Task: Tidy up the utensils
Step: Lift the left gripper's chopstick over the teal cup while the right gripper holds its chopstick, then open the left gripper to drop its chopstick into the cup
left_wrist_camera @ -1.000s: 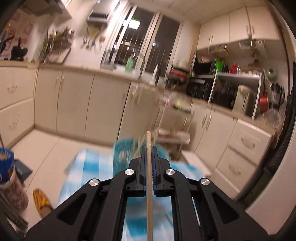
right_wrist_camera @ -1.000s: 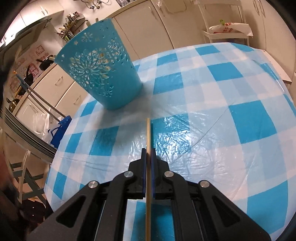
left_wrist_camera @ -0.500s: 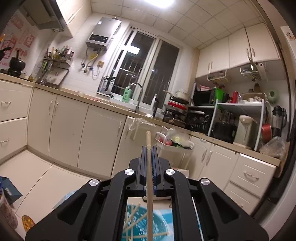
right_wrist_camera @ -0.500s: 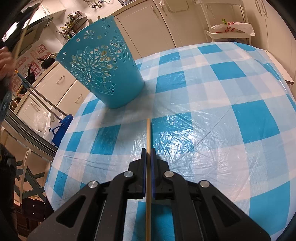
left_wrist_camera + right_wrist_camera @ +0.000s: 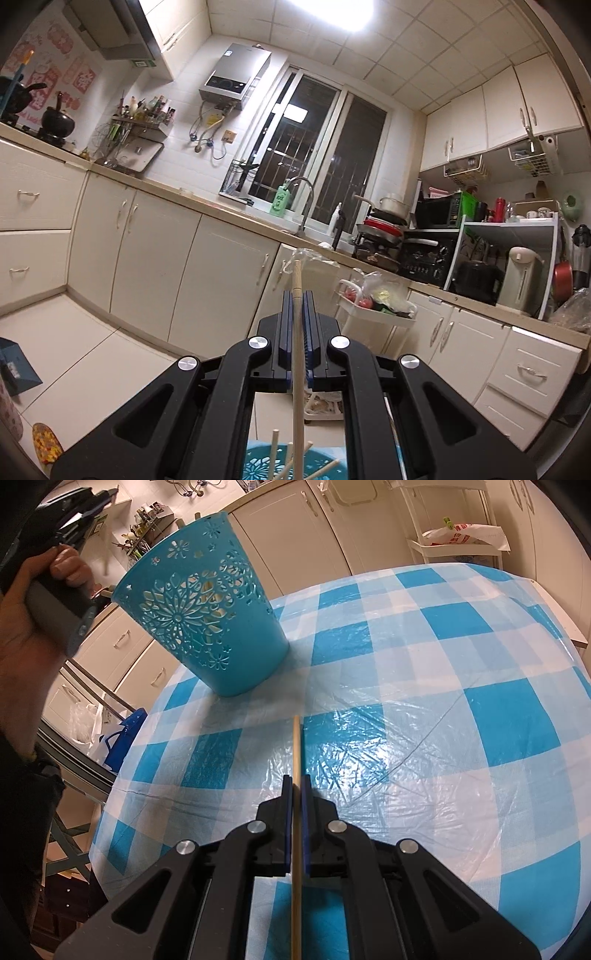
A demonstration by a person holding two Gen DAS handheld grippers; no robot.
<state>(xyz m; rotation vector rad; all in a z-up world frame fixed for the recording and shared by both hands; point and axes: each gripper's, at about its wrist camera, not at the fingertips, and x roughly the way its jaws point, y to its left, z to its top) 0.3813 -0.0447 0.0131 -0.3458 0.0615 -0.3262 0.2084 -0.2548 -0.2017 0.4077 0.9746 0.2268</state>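
The left gripper (image 5: 297, 295) was clamped tight on a chopstick (image 5: 297, 350), directly above the blue basket (image 5: 258, 461) holding more chopsticks. The right gripper (image 5: 295, 786) pinched another chopstick (image 5: 296, 760) over the checked tablecloth (image 5: 443, 720), the basket ahead to its left.

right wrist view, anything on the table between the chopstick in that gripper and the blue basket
Nothing visible. The right gripper is shut on a chopstick, and only bare checked tablecloth lies between its tip and the blue basket. The hand with the other gripper is up at the left, off that path.
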